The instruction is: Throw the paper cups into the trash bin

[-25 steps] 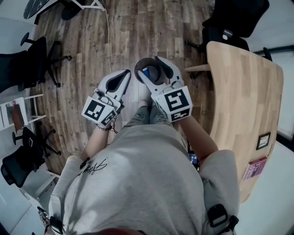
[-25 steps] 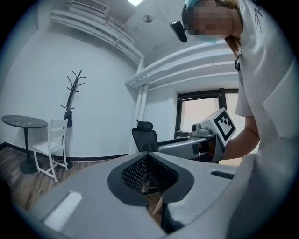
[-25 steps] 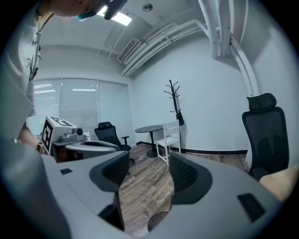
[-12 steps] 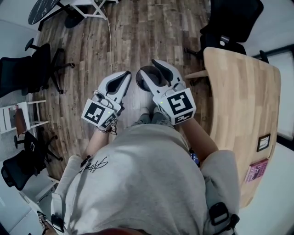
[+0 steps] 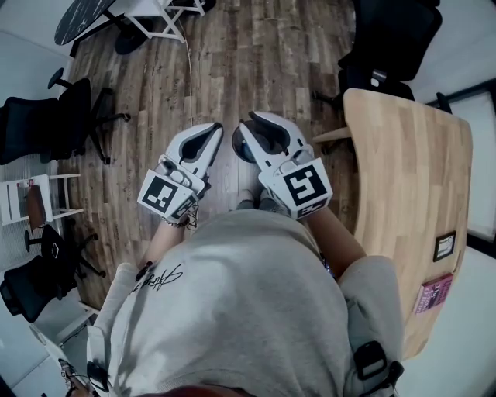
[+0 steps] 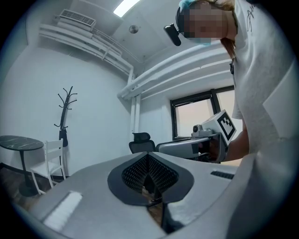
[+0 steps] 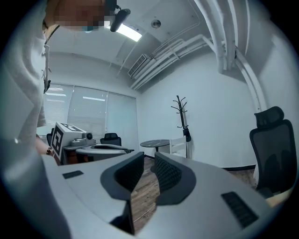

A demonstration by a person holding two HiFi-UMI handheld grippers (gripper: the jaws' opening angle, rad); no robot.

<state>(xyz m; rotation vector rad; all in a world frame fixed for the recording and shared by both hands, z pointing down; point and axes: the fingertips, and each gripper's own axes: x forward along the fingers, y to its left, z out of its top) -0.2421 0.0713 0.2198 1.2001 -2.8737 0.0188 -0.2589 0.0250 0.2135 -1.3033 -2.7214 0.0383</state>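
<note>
No paper cup shows in any view. Only a dark sliver of the trash bin (image 5: 242,152) on the wooden floor peeks out beside my right gripper (image 5: 252,122), which hangs above it and hides the rest. The right jaws have just been closing and now stand a narrow gap apart, with nothing between them (image 7: 149,158). My left gripper (image 5: 217,127) hovers just left of the right one, held level, its ribbed pads (image 6: 161,175) meeting at the tip and holding nothing. Each gripper view shows the other gripper alongside.
A light wooden table (image 5: 411,178) runs along the right. Black office chairs stand at the left (image 5: 46,116) and top right (image 5: 395,31). A round dark table (image 5: 81,15) and a white chair (image 5: 31,194) sit further left.
Both grippers have risen toward the head camera. The right jaws went from wide open over the bin to nearly together, and the bin is now mostly hidden beneath them.
</note>
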